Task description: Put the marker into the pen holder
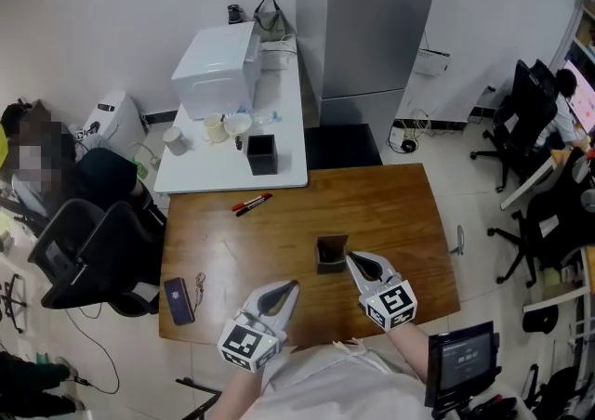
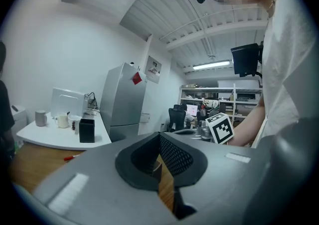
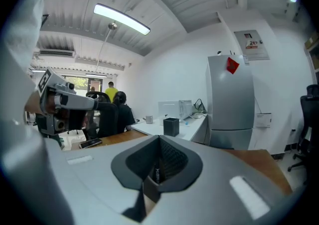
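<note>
Two markers lie side by side at the far edge of the wooden table (image 1: 409,223): a red-capped marker (image 1: 253,199) and a dark marker (image 1: 251,209). The dark square pen holder (image 1: 331,254) stands near the table's middle. My right gripper (image 1: 353,258) is shut and empty, its tip just right of the holder. My left gripper (image 1: 291,286) is also shut and empty, a little nearer and to the holder's left. In the left gripper view the jaws (image 2: 159,137) meet with nothing between them, and the red marker (image 2: 70,158) shows far off. The right gripper's jaws (image 3: 159,139) are closed too.
A phone (image 1: 178,301) and keys (image 1: 199,285) lie at the table's near left. Behind it, a white table (image 1: 232,178) carries a black box (image 1: 261,154), cups and a white appliance (image 1: 218,70). Office chairs (image 1: 84,251) stand at left, a fridge (image 1: 372,19) behind.
</note>
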A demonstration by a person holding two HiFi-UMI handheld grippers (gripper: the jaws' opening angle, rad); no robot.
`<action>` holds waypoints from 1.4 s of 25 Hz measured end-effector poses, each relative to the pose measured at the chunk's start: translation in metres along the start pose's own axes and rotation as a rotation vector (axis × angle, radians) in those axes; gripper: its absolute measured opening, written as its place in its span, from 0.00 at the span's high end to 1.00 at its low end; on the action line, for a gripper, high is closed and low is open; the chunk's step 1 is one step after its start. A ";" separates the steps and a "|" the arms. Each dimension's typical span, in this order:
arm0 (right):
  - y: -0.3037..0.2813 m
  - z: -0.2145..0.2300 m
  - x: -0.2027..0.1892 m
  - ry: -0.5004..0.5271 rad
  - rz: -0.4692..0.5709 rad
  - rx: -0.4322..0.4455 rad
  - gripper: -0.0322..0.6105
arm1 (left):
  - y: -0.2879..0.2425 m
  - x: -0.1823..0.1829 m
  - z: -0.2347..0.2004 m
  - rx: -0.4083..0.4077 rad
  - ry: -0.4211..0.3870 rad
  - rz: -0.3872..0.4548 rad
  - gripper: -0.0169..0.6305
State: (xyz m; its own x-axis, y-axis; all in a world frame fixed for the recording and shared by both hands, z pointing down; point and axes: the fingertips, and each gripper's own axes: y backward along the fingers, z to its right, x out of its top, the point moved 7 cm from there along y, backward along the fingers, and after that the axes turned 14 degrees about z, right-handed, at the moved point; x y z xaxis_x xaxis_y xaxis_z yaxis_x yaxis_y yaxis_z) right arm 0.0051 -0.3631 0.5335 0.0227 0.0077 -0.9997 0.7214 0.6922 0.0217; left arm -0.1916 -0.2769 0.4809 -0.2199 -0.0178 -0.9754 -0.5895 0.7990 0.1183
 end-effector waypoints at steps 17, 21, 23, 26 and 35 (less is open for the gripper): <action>0.091 -0.093 0.053 0.105 0.169 0.117 0.95 | 0.059 0.003 0.069 0.024 -0.007 0.053 0.95; 0.146 -0.116 0.059 0.158 0.160 0.195 0.95 | 0.081 -0.007 0.126 0.043 -0.010 0.051 0.95; 0.181 -0.127 0.055 0.149 0.141 0.211 0.95 | 0.092 -0.012 0.161 0.068 -0.008 0.051 0.95; 0.232 -0.141 0.051 0.136 0.124 0.229 0.95 | 0.111 -0.023 0.215 0.088 -0.003 0.050 0.95; 0.326 -0.175 0.058 0.125 0.142 0.255 0.95 | 0.159 -0.036 0.310 0.101 -0.016 0.033 0.95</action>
State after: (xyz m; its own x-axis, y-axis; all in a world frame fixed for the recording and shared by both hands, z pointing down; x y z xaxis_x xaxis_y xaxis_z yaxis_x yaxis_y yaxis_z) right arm 0.1203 -0.0112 0.4806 0.0621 0.1913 -0.9796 0.8679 0.4742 0.1476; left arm -0.0367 0.0373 0.4766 -0.2248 0.0181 -0.9742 -0.5009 0.8554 0.1315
